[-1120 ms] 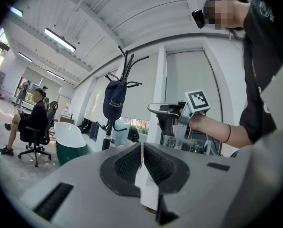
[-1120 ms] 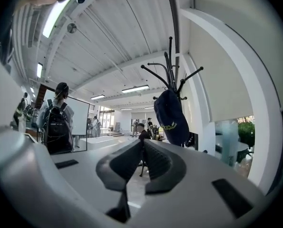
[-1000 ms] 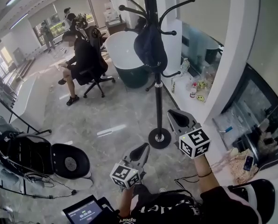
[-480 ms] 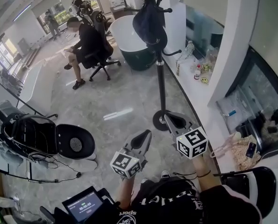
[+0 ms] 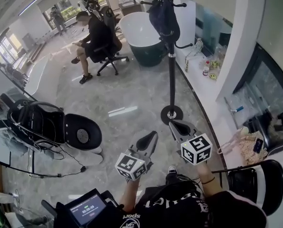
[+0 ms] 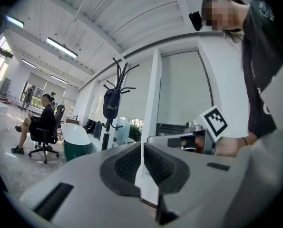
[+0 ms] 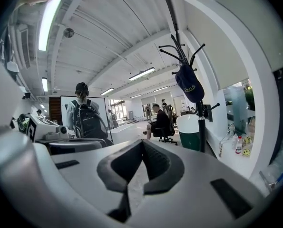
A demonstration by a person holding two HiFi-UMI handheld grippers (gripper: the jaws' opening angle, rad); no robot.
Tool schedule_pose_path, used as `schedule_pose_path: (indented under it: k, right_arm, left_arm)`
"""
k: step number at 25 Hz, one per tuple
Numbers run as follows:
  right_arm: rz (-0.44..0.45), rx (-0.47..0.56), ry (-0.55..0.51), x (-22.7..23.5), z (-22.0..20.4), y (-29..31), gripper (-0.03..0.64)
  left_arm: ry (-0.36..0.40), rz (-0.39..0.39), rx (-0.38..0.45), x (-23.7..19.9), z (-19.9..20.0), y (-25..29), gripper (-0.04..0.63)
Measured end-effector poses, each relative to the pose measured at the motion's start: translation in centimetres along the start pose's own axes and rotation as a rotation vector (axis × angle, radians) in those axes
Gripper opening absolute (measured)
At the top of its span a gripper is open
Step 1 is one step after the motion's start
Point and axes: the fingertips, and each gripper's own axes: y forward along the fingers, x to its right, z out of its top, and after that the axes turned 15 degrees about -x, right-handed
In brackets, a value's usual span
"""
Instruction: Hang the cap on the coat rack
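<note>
- One black case (image 5: 41, 127) lies open on the floor at far left, with cables trailing round it.
- A tablet (image 5: 85, 209) with a lit screen sits at the bottom edge, left of the wearer's torso.
- A seated person (image 5: 96, 32) is on a wheeled chair far back across the floor.
- The left gripper (image 5: 152, 137) is clenched, with its jaw tips meeting and nothing between them. It is held low over the floor and points toward the rack.
- A white tub (image 5: 139, 34) with a green base stands behind the rack.
- The dark cap (image 5: 164, 18) hangs from an upper hook, resting against the pole, well apart from both grippers.
- The rack (image 5: 171, 75) stands upright on its round base, near a white ledge.
- The right gripper (image 5: 175, 126) is clenched and empty. It is just beside the left one, and in the head view its tip lies near the rack's base.
- The ledge (image 5: 212, 96) runs along the right side, with small bottles (image 5: 206, 69) standing on it.
</note>
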Motion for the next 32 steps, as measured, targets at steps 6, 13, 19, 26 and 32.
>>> schedule_pose_path:
  k: [6, 13, 19, 26, 32]
  right_arm:
    - [0.035, -0.022, 0.035, -7.6, -2.9, -1.7, 0.015]
    - [0.012, -0.058, 0.058, -13.9, -7.1, -5.6, 0.015]
    - [-0.042, -0.076, 0.071, -15.9, -9.6, -9.3, 0.015]
    - [-0.079, -0.059, 0.073, -16.4, -10.6, -12.8, 0.015]
    - [-0.095, -0.051, 0.069, -15.6, -12.0, -16.1, 0.015]
  left_arm:
    - [-0.002, 0.021, -0.011, 1.8, -2.6, -6.9, 0.006]
    - [-0.032, -0.013, -0.013, 5.4, -5.7, -12.5, 0.006]
    - [-0.044, -0.076, 0.001, 8.7, -6.8, -13.9, 0.006]
    - [-0.022, -0.115, 0.014, 12.4, -6.7, -14.5, 0.006]
    - [-0.033, -0.082, 0.027, 14.6, -7.0, -14.8, 0.006]
